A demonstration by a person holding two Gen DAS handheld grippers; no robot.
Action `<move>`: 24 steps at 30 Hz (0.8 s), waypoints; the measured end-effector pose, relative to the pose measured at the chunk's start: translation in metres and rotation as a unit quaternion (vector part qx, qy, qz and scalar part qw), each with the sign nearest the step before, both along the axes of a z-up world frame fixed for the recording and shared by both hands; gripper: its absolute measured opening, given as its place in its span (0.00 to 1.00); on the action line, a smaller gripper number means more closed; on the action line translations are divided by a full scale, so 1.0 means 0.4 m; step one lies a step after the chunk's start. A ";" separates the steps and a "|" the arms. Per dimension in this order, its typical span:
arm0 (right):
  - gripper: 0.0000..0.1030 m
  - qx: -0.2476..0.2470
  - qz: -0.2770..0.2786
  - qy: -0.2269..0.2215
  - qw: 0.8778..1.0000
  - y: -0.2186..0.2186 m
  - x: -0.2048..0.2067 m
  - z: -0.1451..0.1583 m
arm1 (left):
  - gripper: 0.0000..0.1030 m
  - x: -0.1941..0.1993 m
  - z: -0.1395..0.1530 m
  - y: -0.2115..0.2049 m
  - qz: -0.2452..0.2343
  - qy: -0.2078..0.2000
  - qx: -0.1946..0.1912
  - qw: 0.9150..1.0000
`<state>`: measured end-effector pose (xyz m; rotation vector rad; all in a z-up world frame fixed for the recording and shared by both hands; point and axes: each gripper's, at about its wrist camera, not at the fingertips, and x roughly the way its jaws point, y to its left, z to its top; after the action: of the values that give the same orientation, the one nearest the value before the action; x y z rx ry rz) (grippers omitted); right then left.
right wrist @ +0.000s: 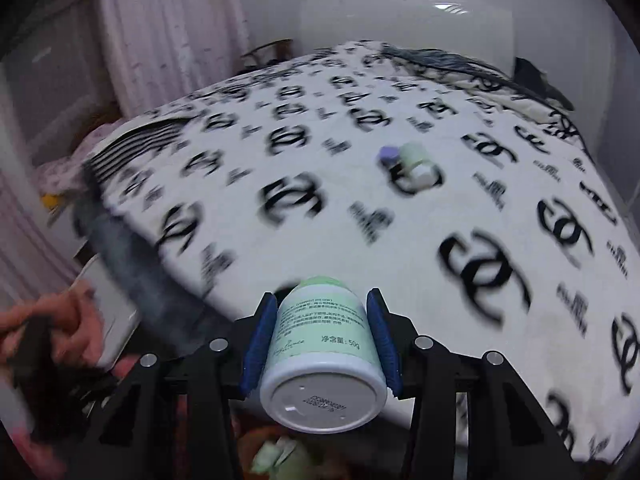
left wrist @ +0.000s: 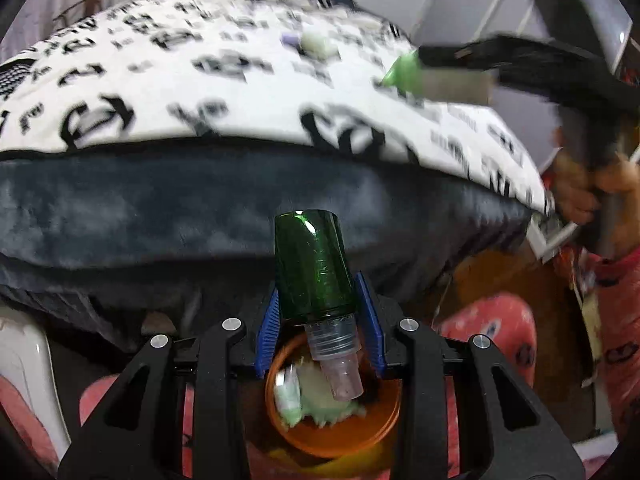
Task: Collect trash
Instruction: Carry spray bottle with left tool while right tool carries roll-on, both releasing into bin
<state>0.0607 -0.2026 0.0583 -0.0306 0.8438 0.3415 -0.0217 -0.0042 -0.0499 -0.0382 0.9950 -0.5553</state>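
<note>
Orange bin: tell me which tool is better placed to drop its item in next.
Left. The left tool holds the green bottle directly above the orange bin, nozzle pointing down into it. The right tool grips the white jar over the bed's edge, off to the side.

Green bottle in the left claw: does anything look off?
Yes: the green bottle is held upside down in the left claw, its clear nozzle pointing into the orange bin below. No spill is visible.
</note>
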 end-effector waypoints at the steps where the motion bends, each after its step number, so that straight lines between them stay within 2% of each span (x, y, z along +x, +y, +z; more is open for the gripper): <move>1: 0.45 0.009 0.012 0.009 1.000 0.002 -0.048 -0.015 | 0.34 -0.007 -0.022 -0.008 -0.014 0.014 0.006 1.000; 3: 0.45 0.020 0.032 0.028 0.999 0.008 -0.122 -0.052 | 0.34 -0.024 -0.082 -0.029 -0.049 0.054 0.017 0.997; 5: 0.45 0.020 0.043 0.054 0.997 0.017 -0.197 -0.122 | 0.34 -0.035 -0.164 -0.054 -0.076 0.106 0.031 0.991; 8: 0.45 0.045 0.047 0.129 0.989 0.021 -0.266 -0.277 | 0.34 -0.032 -0.295 -0.086 -0.088 0.177 0.056 0.979; 10: 0.45 0.037 0.041 0.169 0.984 0.030 -0.293 -0.386 | 0.34 -0.017 -0.397 -0.108 -0.086 0.224 0.069 0.968; 13: 0.45 0.011 0.022 0.238 0.971 0.043 -0.311 -0.572 | 0.34 -0.008 -0.503 -0.142 -0.086 0.257 0.101 0.957; 16: 0.47 -0.019 -0.002 0.291 0.957 0.049 -0.308 -0.718 | 0.36 -0.018 -0.614 -0.178 -0.091 0.278 0.175 0.940; 17: 0.56 -0.025 -0.013 0.298 0.954 0.047 -0.306 -0.745 | 0.37 -0.021 -0.630 -0.177 -0.089 0.282 0.189 0.936; 18: 0.61 -0.026 -0.023 0.305 0.952 0.042 -0.302 -0.763 | 0.38 -0.021 -0.642 -0.177 -0.087 0.285 0.198 0.934; 19: 0.61 -0.012 -0.032 0.309 0.950 0.034 -0.296 -0.764 | 0.39 -0.020 -0.644 -0.175 -0.086 0.285 0.200 0.934; 21: 0.71 0.006 -0.043 0.297 0.954 0.021 -0.290 -0.747 | 0.46 -0.012 -0.635 -0.162 -0.082 0.280 0.196 0.936; 24: 0.71 0.019 -0.061 0.292 0.954 0.000 -0.284 -0.742 | 0.49 -0.003 -0.626 -0.150 -0.066 0.271 0.192 0.941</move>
<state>-0.0530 -0.2025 -0.2387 0.1658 1.4194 0.2505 -0.0230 -0.0641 -0.3003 0.2374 1.6426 -0.4700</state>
